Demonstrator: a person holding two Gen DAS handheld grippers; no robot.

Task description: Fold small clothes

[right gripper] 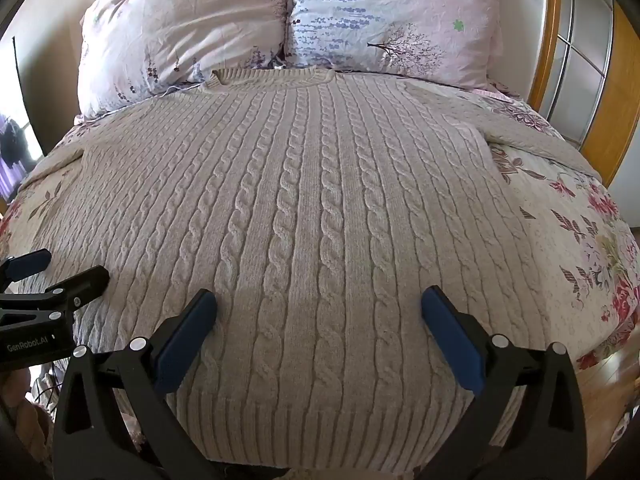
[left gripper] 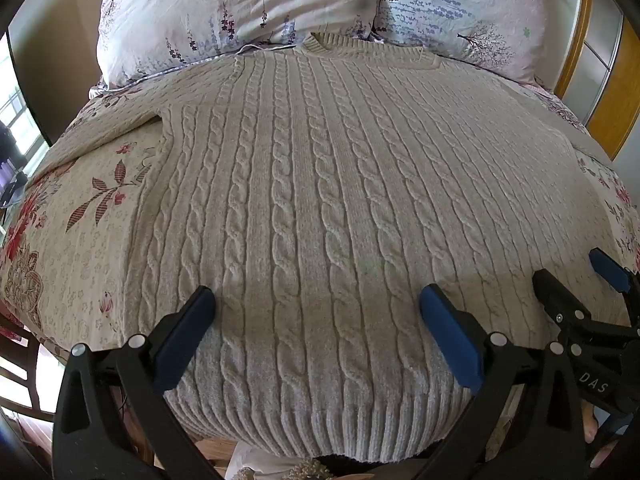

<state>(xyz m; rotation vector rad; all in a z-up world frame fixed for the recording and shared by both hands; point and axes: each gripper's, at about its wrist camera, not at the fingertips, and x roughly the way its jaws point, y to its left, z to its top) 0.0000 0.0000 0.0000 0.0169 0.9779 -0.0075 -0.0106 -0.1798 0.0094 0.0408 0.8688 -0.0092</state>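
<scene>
A cream cable-knit sweater (left gripper: 312, 184) lies flat on the bed, collar toward the pillows, ribbed hem toward me; it also shows in the right wrist view (right gripper: 304, 200). Its sleeves spread out to the left (left gripper: 120, 128) and right (right gripper: 532, 136). My left gripper (left gripper: 316, 300) is open and empty, hovering over the hem area. My right gripper (right gripper: 318, 300) is open and empty, above the hem too. The right gripper shows at the right edge of the left wrist view (left gripper: 576, 280); the left gripper shows at the left edge of the right wrist view (right gripper: 64, 268).
A floral bedspread (left gripper: 80, 220) covers the bed (right gripper: 580, 240). Two pink floral pillows (right gripper: 184, 28) (right gripper: 392, 16) stand at the head. A wooden-framed door or wardrobe (right gripper: 592, 60) is at the right. A window (left gripper: 16, 120) is at the left.
</scene>
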